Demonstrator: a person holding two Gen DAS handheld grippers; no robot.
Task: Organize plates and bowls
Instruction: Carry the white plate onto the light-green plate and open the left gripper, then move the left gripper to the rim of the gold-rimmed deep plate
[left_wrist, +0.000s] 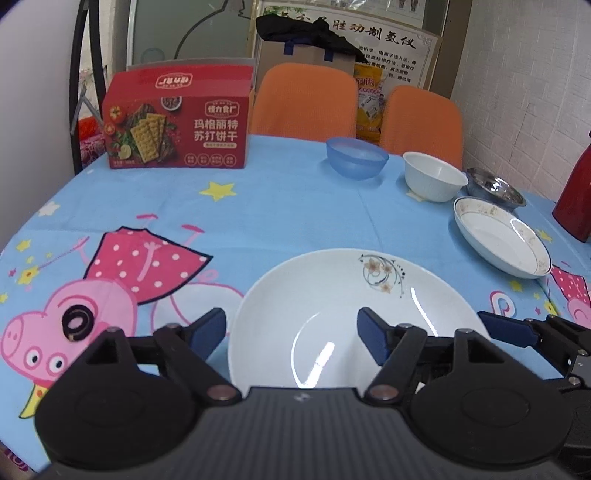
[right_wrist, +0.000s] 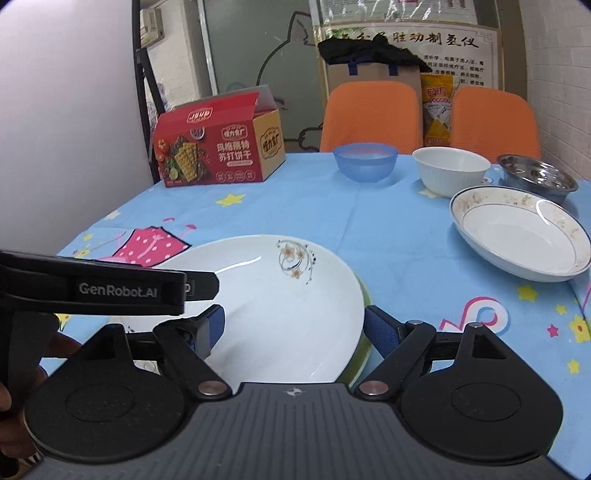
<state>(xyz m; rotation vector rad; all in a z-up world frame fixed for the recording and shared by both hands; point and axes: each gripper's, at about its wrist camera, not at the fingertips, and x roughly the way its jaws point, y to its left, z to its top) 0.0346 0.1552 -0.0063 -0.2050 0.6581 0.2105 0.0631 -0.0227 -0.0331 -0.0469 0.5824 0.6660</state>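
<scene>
1. Black linkage arms of the left gripper (left_wrist: 291, 332) filled the bottom of the left wrist view, its blue pads (left_wrist: 210, 330) standing wide apart and gripping nothing.
2. Between those pads lay the flower-patterned white plate (left_wrist: 332, 295) on the cartoon tablecloth (left_wrist: 295, 206) — its left rim sat just inside the left pad, while the right pad hung over the plate's hollow.
3. At the right edge of this view the right gripper (left_wrist: 509, 328) showed one blue finger just beside the plate's right rim.
4. Farther back stood a blue plastic bowl (left_wrist: 356, 157), a white bowl (left_wrist: 434, 177), a steel bowl (left_wrist: 495, 188) and a gold-rimmed plate (left_wrist: 502, 236), the last tilted with its far rim close against the steel bowl.
5. A red cracker box (left_wrist: 177, 129) sat at the back left, a red bottle (left_wrist: 576, 195) at the far right, and two orange chairs (left_wrist: 304, 99) behind the table.
6. From the right wrist view, the right gripper (right_wrist: 293, 330) also had its jaws wide, holding nothing — the flower-patterned white plate (right_wrist: 277, 306) reached from the left pad across to just short of the right pad.
7. A green rim (right_wrist: 364, 332) peeked from under that plate's right edge.
8. The left gripper (right_wrist: 110, 288) reached in from the left over the plate's rim, with part of a hand (right_wrist: 11, 398) behind it.
9. Beyond lay the gold-rimmed plate (right_wrist: 524, 236), the white bowl (right_wrist: 450, 170), the blue plastic bowl (right_wrist: 365, 160), the steel bowl (right_wrist: 535, 177) and the red cracker box (right_wrist: 218, 147).
</scene>
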